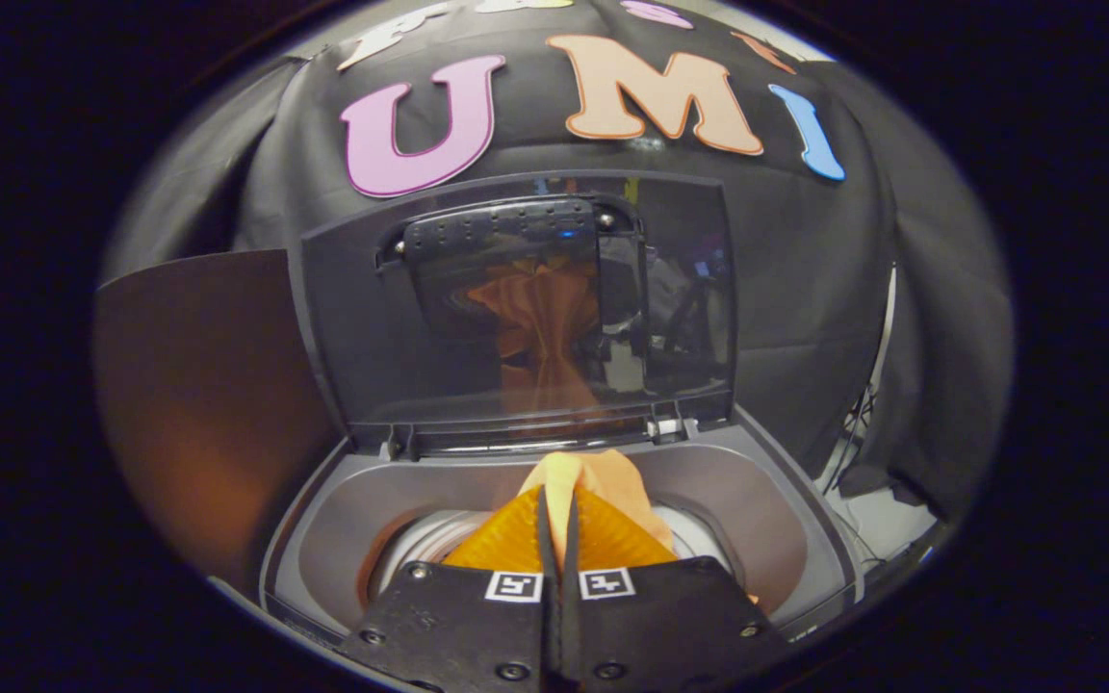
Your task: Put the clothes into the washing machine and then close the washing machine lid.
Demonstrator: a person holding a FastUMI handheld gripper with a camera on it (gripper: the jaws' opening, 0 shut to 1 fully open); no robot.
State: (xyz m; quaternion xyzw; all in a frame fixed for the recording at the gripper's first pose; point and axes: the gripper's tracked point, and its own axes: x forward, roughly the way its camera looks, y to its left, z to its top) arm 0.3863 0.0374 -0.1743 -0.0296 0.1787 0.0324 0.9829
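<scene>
An orange cloth point(603, 481) is pinched between my gripper's point(559, 510) two fingers, which are shut on it. It hangs just ahead of them, over the round drum opening point(425, 544) of the grey top-loading washing machine point(323, 520). The machine's dark see-through lid point(516, 308) stands raised upright beyond the opening, hinged at the back, and mirrors the orange cloth. How far the cloth reaches down into the drum is hidden by my fingers.
A brown panel point(208, 385) stands close to the left of the machine. Black cloth forms the wall behind and to the right. Some pale floor with cables point(877, 510) shows past the machine's right side.
</scene>
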